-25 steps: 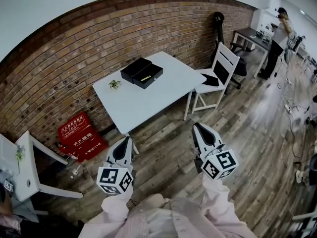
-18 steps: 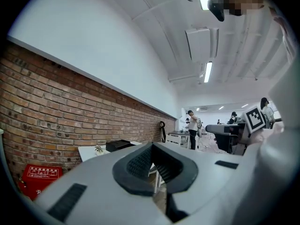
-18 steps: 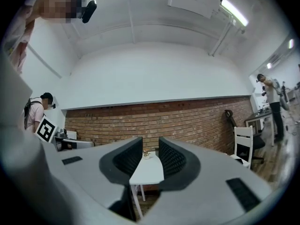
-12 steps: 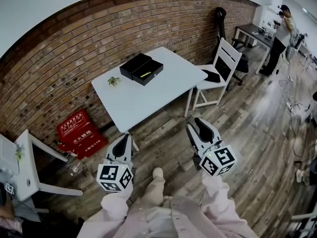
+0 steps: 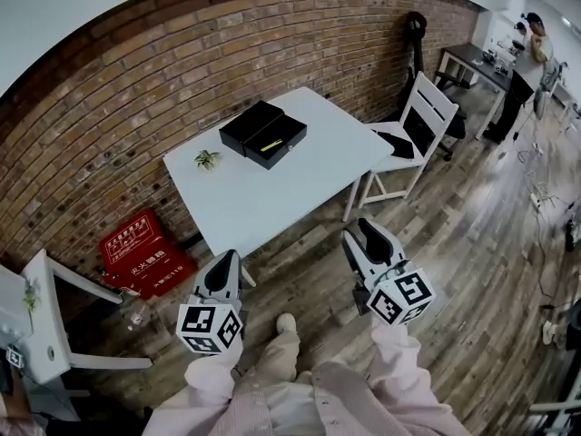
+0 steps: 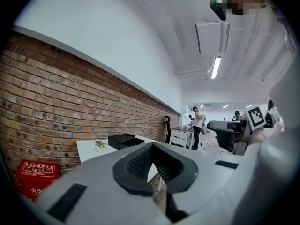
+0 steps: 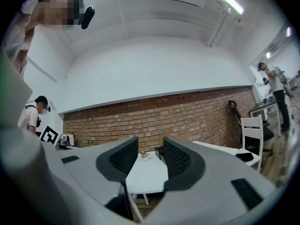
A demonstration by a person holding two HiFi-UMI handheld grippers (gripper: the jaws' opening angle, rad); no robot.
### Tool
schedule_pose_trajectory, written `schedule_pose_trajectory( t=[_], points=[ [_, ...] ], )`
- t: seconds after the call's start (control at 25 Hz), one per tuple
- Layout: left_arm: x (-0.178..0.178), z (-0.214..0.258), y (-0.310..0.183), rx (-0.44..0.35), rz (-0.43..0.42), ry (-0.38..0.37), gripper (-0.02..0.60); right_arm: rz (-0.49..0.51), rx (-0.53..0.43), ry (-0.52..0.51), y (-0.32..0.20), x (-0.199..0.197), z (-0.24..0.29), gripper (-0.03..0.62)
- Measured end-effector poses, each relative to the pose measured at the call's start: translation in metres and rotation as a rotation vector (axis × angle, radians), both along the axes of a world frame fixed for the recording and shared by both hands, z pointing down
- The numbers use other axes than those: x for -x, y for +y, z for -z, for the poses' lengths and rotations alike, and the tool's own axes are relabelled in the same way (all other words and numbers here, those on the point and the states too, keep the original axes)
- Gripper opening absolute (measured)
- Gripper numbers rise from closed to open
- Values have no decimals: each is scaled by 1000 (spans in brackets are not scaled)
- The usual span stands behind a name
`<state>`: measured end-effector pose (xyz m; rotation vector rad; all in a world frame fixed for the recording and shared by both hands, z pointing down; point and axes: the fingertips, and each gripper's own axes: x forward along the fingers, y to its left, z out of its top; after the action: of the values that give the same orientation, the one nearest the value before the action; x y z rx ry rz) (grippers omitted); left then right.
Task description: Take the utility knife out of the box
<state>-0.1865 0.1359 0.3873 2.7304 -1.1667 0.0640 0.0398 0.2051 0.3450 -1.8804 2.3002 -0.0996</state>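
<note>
Black box (image 5: 263, 135) open, near far edge of table (image 5: 272, 198)

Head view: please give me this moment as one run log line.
box: open on table, utility knife inside | left gripper: shut, empty, short of table | right gripper: jaws just been opening, nothing between

A white table (image 5: 272, 198) stands on the wooden floor (image 5: 454, 243) near a brick wall (image 5: 136, 89). On its far part lies an open black box (image 5: 263, 134), a small potted plant (image 5: 207, 159) just left of it
</note>
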Motion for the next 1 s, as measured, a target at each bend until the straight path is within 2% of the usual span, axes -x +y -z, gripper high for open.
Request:
schedule_pose_trajectory(
  t=[0.6, 1.0],
  points=[
    [-46, -22, -137, 76, -45, -15, -8, 9, 56, -50, -148, -29, -25, 149],
    [-70, -35, -189, 114, -95, 2, -8, -2, 114, -35, -196, -36, -39, 149]
  ],
)
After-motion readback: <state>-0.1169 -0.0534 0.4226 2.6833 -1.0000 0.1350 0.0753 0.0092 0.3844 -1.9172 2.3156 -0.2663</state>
